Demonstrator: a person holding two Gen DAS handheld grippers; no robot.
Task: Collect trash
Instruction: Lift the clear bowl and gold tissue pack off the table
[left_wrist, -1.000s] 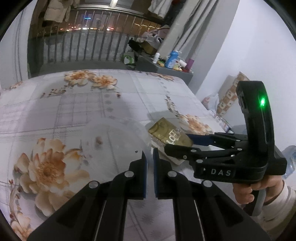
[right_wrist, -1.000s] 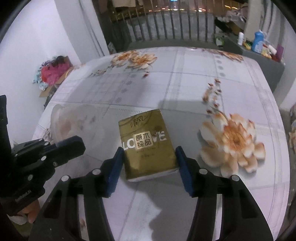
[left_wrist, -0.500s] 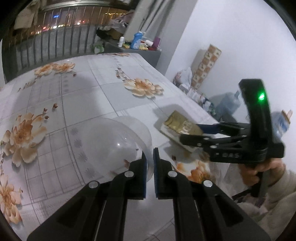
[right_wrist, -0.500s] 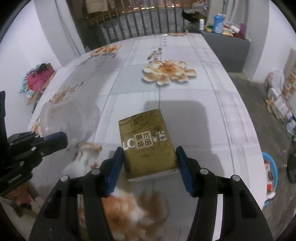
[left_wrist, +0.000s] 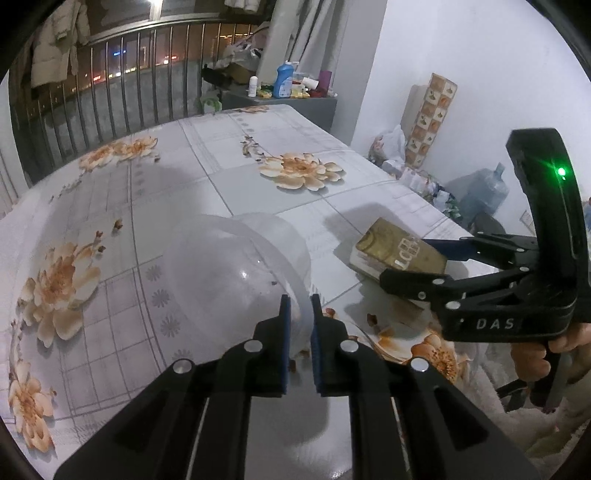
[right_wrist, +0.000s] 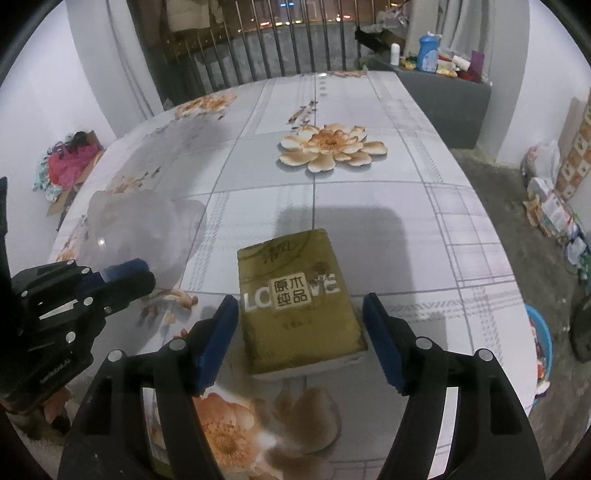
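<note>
Trouble is most likely at the right gripper (right_wrist: 299, 325), whose jaws are opening around the gold tissue pack (right_wrist: 299, 295). A gap shows on both sides between the blue pads (right_wrist: 218, 339) and the pack, so nothing presses on it; the pack appears to lie on the flowered tablecloth (right_wrist: 369, 206) near the table's near edge. If it has not fully settled, it could tip or slide toward that edge as the fingers part. The plastic wrap looks slick, so a nudge from a withdrawing pad could push it too.

The left gripper (left_wrist: 300, 332) is nearly closed, pinching the rim of the clear plastic bowl (left_wrist: 229, 273), which sits to the left of the pack and apart from it. That thin rim looks flexible, and a hold on one edge alone may let the bowl swing, flex or slip out if it is lifted fast. The two grippers work close together, so a careless move could knock one tool against the other.
</note>
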